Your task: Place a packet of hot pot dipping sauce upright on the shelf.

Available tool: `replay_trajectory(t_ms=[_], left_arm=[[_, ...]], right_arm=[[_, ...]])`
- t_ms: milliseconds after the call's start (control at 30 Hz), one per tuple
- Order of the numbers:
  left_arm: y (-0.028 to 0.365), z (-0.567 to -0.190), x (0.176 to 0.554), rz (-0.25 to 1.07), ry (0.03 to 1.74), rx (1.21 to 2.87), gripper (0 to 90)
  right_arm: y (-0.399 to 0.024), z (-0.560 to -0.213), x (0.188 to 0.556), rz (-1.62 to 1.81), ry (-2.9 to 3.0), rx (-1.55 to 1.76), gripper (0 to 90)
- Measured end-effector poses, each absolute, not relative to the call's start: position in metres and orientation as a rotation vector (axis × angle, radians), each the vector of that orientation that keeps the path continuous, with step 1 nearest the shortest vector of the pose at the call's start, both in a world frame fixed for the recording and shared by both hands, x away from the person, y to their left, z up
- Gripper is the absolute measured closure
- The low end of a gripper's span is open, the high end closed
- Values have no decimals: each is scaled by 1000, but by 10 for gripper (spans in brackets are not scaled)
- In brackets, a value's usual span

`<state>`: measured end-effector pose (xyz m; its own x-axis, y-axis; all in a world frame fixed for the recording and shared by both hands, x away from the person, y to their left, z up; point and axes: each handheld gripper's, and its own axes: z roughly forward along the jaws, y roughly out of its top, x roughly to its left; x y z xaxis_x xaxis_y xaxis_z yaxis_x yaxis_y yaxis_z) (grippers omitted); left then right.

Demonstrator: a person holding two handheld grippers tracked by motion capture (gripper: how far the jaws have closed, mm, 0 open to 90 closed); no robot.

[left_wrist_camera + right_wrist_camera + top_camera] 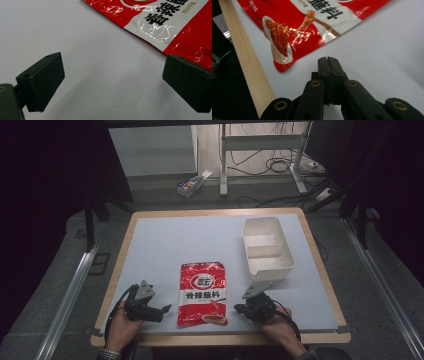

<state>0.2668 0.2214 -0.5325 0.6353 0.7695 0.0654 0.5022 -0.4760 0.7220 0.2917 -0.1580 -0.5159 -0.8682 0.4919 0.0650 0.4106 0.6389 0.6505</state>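
Though near pouch (202, 292), tub (266, 249) bare

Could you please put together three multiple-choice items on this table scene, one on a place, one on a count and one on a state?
1. Where does the red pouch lie?
A. Inside the white container
B. Flat on the table between the two grippers
C. On the floor behind the table

2. How many compartments does the white container have?
A. Two
B. Four
C. One

3. How do the jaws of the right gripper stand?
A. Wide open around the pouch
B. Clamped on the container's rim
C. Shut together with nothing between them

Answers:
1 B, as the high view shows the pouch flat on the table with the left gripper beside one long edge and the right gripper beside the other.
2 A, as one divider splits the container in two.
3 C, as the right gripper view shows the jaws pressed together short of the pouch.
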Motion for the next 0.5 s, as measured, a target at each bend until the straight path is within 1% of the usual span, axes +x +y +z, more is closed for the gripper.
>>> replay_trajectory(t_ms=[233, 500], left_arm=[[223, -532, 267, 500, 996, 2158, 36], [223, -532, 267, 488, 1008, 2150, 36]], right_arm=[[-145, -523, 289, 1017, 2770, 722, 892], [-131, -527, 282, 1084, 2805, 684, 893]])
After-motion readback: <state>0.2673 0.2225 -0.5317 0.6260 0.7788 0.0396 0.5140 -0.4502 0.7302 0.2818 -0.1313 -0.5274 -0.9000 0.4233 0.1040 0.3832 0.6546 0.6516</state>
